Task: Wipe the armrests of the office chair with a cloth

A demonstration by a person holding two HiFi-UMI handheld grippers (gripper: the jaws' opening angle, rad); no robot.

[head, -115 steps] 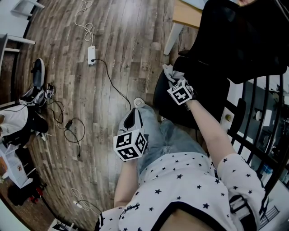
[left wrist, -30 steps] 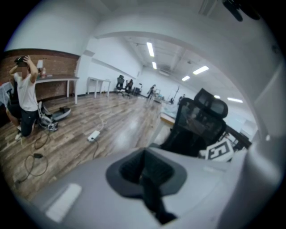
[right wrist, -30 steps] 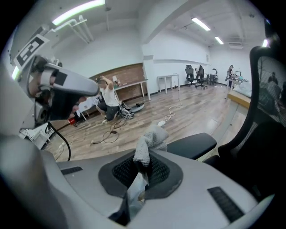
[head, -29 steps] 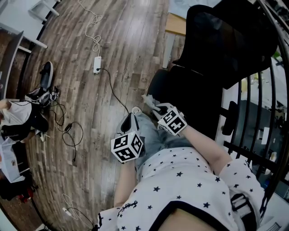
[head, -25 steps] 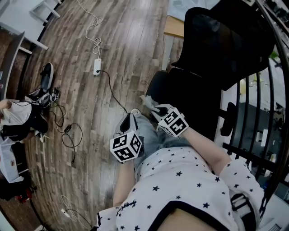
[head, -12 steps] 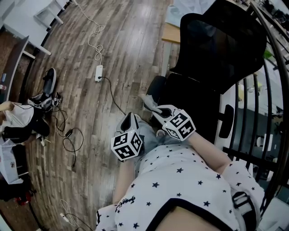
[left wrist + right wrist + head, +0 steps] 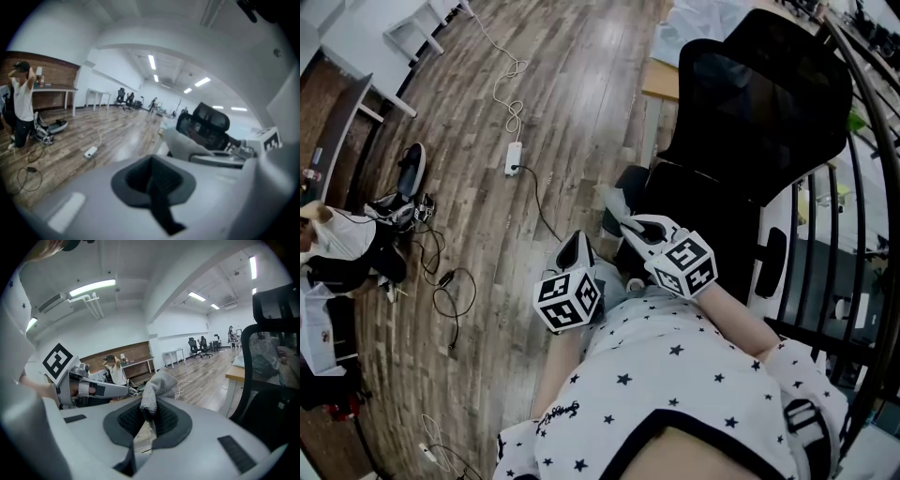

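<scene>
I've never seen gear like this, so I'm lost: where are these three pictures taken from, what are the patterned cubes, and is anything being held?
There is no robot here. A person holds a hand-held two-finger claw in each hand, and the patterned cubes are part of those tools. One picture comes from a camera on the person's head, looking down at a wooden floor, a black office chair and a power strip. The other two come from a camera riding on each tool, looking along its claw. The right claw is shut on a grey cloth, close to the chair's edge. The left claw is shut with nothing in it.
</scene>
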